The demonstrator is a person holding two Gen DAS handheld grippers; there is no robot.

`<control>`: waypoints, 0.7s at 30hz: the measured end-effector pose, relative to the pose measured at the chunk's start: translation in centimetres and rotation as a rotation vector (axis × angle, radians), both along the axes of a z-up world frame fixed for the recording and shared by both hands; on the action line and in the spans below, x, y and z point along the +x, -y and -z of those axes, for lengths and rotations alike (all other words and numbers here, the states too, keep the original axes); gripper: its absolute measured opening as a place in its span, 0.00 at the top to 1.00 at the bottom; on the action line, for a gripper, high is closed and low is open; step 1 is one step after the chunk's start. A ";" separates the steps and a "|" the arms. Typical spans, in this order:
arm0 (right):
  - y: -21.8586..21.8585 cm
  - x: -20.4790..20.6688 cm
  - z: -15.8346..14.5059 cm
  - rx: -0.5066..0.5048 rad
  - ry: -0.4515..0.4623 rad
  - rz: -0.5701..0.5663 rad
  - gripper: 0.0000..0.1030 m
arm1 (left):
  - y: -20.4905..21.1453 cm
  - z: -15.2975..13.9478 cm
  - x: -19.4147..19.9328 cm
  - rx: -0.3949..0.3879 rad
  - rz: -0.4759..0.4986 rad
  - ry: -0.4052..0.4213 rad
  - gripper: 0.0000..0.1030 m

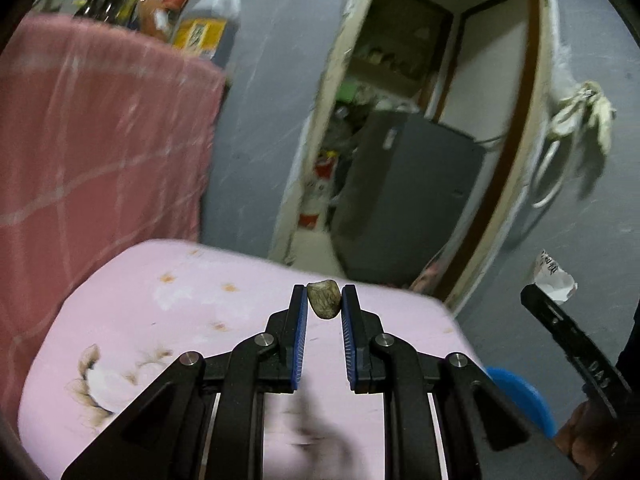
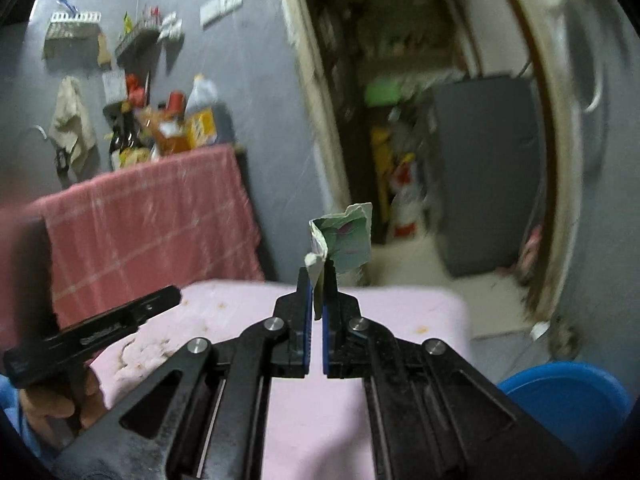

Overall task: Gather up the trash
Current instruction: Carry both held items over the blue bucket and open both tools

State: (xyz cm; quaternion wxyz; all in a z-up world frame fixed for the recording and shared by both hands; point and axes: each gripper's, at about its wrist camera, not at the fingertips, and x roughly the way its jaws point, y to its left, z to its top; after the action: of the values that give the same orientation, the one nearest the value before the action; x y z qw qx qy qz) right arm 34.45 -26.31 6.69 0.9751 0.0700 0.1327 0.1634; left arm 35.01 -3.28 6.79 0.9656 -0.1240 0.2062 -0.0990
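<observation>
My left gripper [image 1: 324,300] is shut on a small brown, nut-like scrap [image 1: 324,299] pinched between its blue-padded tips, held above the pink flowered cloth [image 1: 168,320]. My right gripper [image 2: 318,280] is shut on a crumpled paper wrapper [image 2: 346,236], pale green with pink marks, which sticks up above the tips. At the right edge of the left wrist view the right gripper [image 1: 538,294] appears with the white paper [image 1: 554,280] at its end. The left gripper [image 2: 172,296] reaches in from the left of the right wrist view, held by a hand [image 2: 52,404].
A blue bin [image 2: 568,396] stands low on the right, beside the pink-covered surface; its rim [image 1: 520,396] also shows in the left wrist view. A red checked cloth [image 1: 100,128] covers a table with bottles [image 1: 204,24]. An open doorway [image 1: 420,140] shows a grey fridge [image 1: 404,196].
</observation>
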 end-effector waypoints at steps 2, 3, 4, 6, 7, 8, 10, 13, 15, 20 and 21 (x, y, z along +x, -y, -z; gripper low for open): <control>1.3 -1.0 -0.7 0.004 0.037 0.032 0.96 | 1.6 -1.3 -0.6 -0.004 0.024 0.041 0.87; 2.1 -1.6 -1.0 0.002 0.056 0.058 0.96 | 2.6 -1.9 -0.8 -0.003 0.038 0.063 0.87; 2.8 -2.1 -1.3 0.003 0.071 0.079 0.96 | 3.4 -2.3 -1.1 -0.001 0.048 0.079 0.87; 4.1 -2.9 -1.8 0.010 0.091 0.113 0.96 | 5.0 -3.3 -1.6 -0.001 0.074 0.115 0.87; 4.6 -3.1 -2.0 0.014 0.095 0.125 0.96 | 6.0 -3.8 -1.8 0.001 0.087 0.132 0.87; 5.2 -3.5 -2.1 0.019 0.100 0.139 0.96 | 6.7 -4.1 -2.1 0.002 0.098 0.145 0.87; 6.6 -4.2 -2.3 0.018 0.111 0.174 0.96 | 8.6 -4.9 -2.7 0.006 0.125 0.167 0.87; 8.2 -4.9 -2.3 0.005 0.119 0.209 0.96 | 11.1 -5.6 -3.1 0.014 0.164 0.180 0.87; 9.3 -5.3 -2.2 -0.004 0.119 0.229 0.96 | 12.5 -5.5 -3.1 0.015 0.189 0.183 0.87; 11.7 -5.9 -1.3 -0.006 0.099 0.256 0.96 | 16.2 -4.5 -2.5 0.018 0.255 0.142 0.87; 12.3 -6.0 -0.9 -0.006 0.092 0.260 0.96 | 16.9 -4.1 -2.3 0.023 0.270 0.132 0.87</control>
State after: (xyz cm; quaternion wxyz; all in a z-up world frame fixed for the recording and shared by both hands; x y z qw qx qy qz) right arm 28.44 -38.61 7.59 0.9933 0.0759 0.0783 0.0383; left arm 32.72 -20.14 10.88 0.9563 -0.0772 0.1585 -0.2335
